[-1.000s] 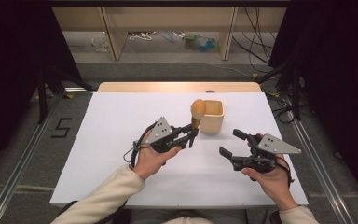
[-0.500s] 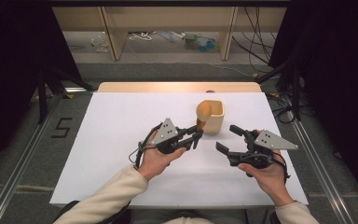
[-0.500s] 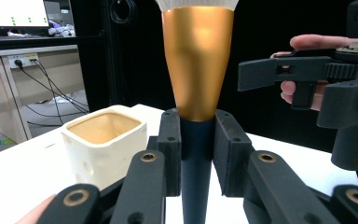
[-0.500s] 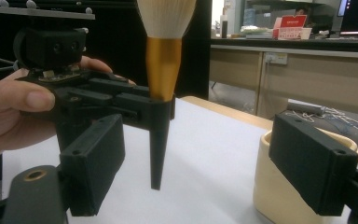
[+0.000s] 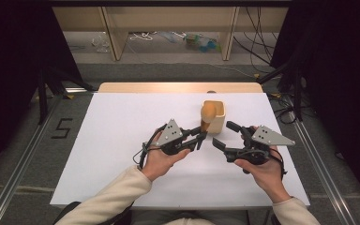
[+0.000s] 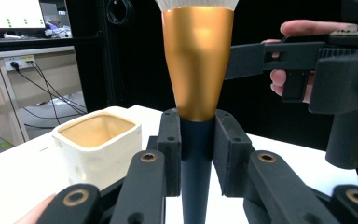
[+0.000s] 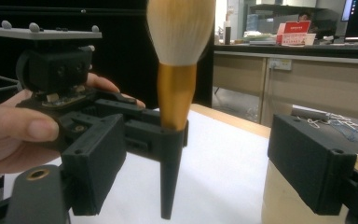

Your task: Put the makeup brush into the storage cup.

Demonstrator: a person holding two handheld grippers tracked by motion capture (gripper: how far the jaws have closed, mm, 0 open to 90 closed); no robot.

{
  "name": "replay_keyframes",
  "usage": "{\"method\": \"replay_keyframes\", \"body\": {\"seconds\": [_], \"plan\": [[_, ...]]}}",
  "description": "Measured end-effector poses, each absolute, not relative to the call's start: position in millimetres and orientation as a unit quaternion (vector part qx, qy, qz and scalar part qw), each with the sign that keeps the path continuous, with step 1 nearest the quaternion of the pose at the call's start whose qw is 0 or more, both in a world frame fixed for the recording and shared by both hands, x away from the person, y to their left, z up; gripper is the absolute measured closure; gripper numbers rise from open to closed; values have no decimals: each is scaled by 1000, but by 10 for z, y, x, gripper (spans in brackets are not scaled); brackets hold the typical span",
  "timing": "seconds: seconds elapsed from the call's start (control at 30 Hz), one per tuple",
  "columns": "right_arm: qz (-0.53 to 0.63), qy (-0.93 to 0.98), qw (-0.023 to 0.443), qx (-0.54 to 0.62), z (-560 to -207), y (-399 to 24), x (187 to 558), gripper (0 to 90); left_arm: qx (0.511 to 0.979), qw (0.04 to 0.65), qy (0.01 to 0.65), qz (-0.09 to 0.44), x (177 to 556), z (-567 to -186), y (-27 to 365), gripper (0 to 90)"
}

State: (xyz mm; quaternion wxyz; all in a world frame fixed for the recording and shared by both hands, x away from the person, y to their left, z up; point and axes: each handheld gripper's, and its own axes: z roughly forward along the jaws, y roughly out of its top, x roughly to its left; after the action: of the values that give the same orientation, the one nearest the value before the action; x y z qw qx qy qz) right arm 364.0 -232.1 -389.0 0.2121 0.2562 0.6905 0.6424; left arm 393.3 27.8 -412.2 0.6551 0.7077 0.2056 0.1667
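High view, white table [image 5: 98, 154], grey floor [image 5: 23, 154], left claw [image 5: 200, 137] clamping brush [image 5: 208, 114], right claw [image 5: 225, 136] released.

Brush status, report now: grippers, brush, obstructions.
Left gripper shut on brush, held upright. Right gripper open, jaws just closing slightly, nothing between them. Cream cup close behind the brush.

The brush [image 6: 196, 84] stands upright, clamped at its dark tapered handle, with a gold ferrule above and a pale, fluffy bristle head at twelve o'clock. Its handle tip hangs clear of the white surface. The cream square cup [image 5: 214, 115], open and upright, sits just beside it at one o'clock in the high view.
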Motion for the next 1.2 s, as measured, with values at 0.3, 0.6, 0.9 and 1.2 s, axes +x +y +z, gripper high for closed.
{"method": "replay_keyframes", "body": {"seconds": [0.3,0.6,0.9,1.2], "plan": [[647,685,202,267,-3860,-2230,3661,233,708,655,205,169,3929,-4127,237,744],[648,678,206,279,-3833,-2138,3688,313,710,654,201,166,3918,-4144,177,744],[647,675,214,283,-3827,-2070,3718,370,710,655,200,166,3915,-4145,148,743],[644,677,213,284,-3814,-2024,3733,427,710,654,199,166,3913,-4148,130,743]]}}
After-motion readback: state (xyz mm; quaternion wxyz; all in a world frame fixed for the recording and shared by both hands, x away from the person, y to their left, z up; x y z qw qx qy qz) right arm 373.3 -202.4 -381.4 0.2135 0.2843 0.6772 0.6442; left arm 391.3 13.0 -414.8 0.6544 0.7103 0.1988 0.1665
